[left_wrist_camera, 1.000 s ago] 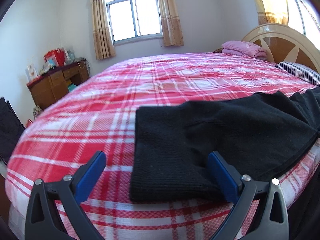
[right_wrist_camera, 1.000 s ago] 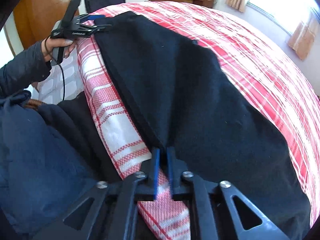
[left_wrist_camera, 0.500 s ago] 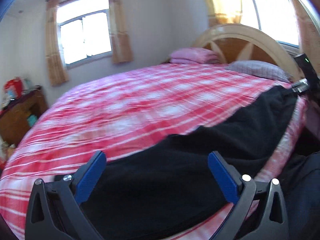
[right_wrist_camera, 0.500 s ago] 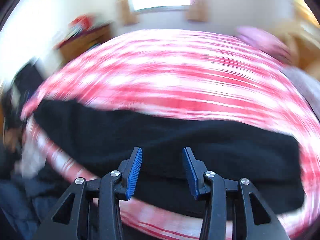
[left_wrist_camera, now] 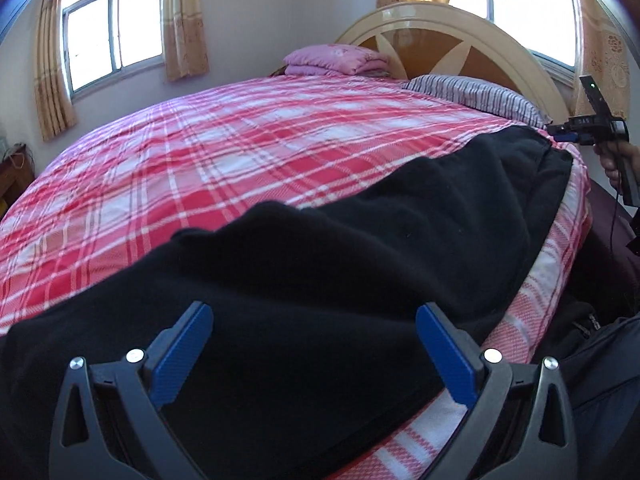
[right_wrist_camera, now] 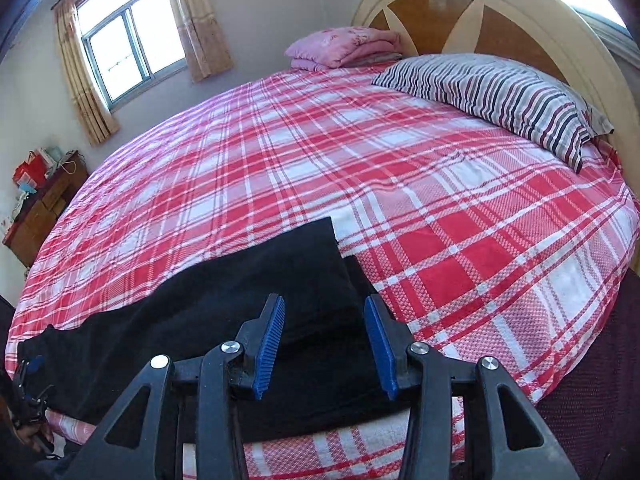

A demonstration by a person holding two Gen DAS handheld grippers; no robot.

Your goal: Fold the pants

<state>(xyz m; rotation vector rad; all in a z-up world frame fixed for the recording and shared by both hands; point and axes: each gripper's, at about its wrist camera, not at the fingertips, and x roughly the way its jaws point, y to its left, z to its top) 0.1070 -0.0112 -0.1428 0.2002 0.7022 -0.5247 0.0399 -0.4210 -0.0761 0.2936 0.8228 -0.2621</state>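
Note:
Black pants (left_wrist_camera: 340, 264) lie stretched flat along the near edge of the bed; in the right wrist view the pants (right_wrist_camera: 224, 304) run from the gripper off to the left. My left gripper (left_wrist_camera: 314, 340) is wide open just above one end of the pants, holding nothing. My right gripper (right_wrist_camera: 324, 328) is open over the other end, its blue pads (right_wrist_camera: 270, 332) on either side of the cloth without closing on it. The right gripper also shows far right in the left wrist view (left_wrist_camera: 588, 130), and the left gripper far left in the right wrist view (right_wrist_camera: 30, 372).
The bed has a red and white plaid cover (right_wrist_camera: 360, 168). A striped pillow (right_wrist_camera: 492, 96) and a folded pink blanket (right_wrist_camera: 344, 46) lie by the wooden headboard (right_wrist_camera: 492, 12). A wooden dresser (right_wrist_camera: 40, 208) stands by the far wall under the window.
My right gripper was shut at the pants' edge and is now open above their end. Both grippers have swung to face across the bed. The left gripper stayed open.

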